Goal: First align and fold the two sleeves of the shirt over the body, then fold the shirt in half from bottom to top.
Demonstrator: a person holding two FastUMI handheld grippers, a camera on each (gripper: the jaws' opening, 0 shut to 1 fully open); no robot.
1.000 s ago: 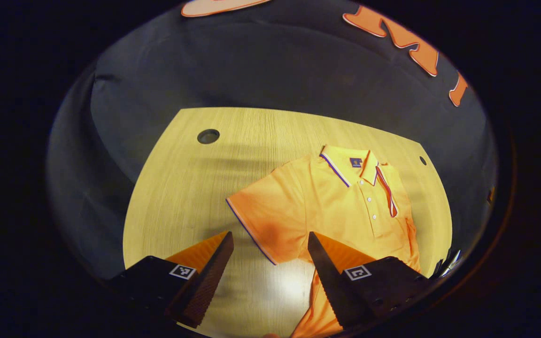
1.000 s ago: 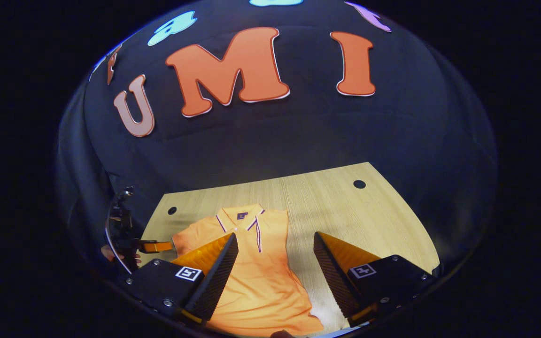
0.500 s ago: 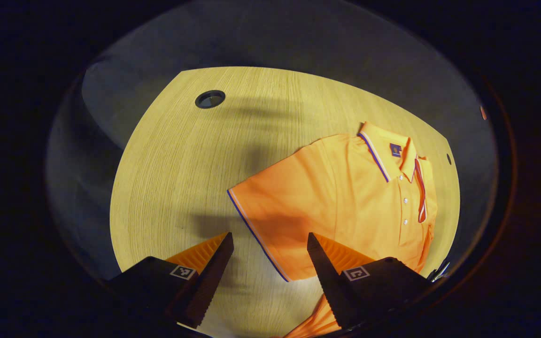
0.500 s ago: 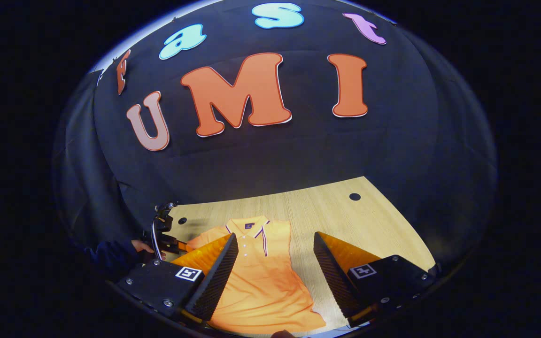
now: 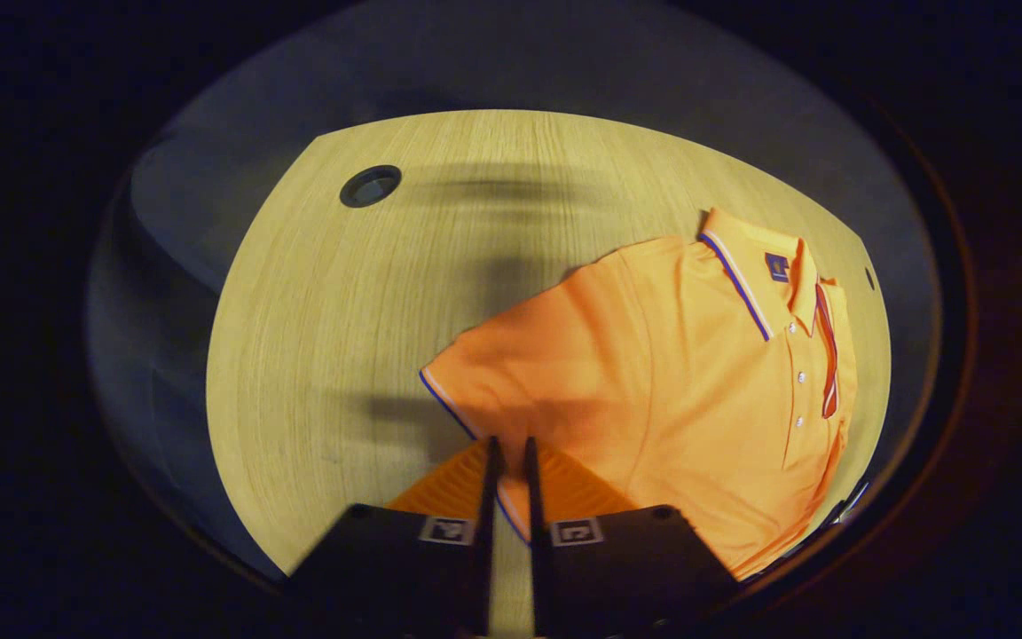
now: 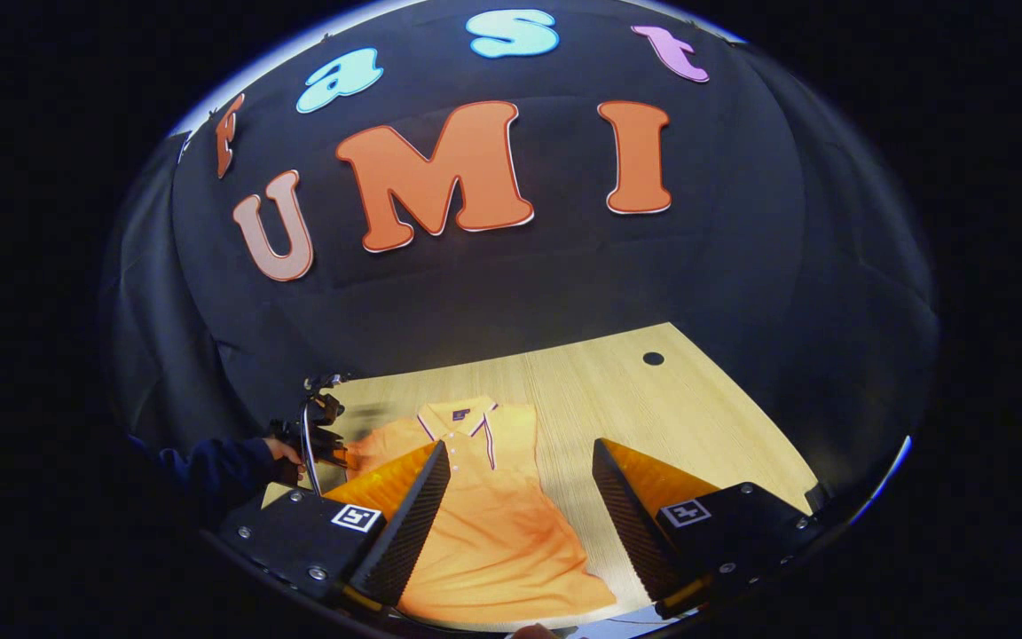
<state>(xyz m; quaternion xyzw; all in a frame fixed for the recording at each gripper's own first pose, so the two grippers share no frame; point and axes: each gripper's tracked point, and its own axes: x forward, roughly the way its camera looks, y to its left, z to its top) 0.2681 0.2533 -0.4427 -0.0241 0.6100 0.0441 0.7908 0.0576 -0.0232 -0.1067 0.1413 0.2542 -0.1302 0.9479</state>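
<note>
An orange polo shirt (image 5: 680,382) lies flat on the wooden table (image 5: 325,311), collar (image 5: 755,266) toward the far right. Its near short sleeve (image 5: 529,364) spreads out to the left, with a blue-trimmed hem. My left gripper (image 5: 508,444) is shut on that hem, the trim running between the two fingers. In the right gripper view the shirt (image 6: 493,524) runs away from me, and its right side lies folded in with a straight edge. My right gripper (image 6: 520,448) hangs open above the shirt's lower half, holding nothing. The left gripper (image 6: 326,441) sits at the shirt's left sleeve.
A round cable hole (image 5: 370,185) is in the table's far left corner, another (image 6: 653,358) at the far right. A person's hand in a dark sleeve (image 6: 227,461) holds the left gripper. Bare wood (image 6: 617,399) stretches to the right of the shirt.
My left gripper moved down onto the sleeve hem and went from open to shut on it. The right gripper stayed open and barely shifted.
</note>
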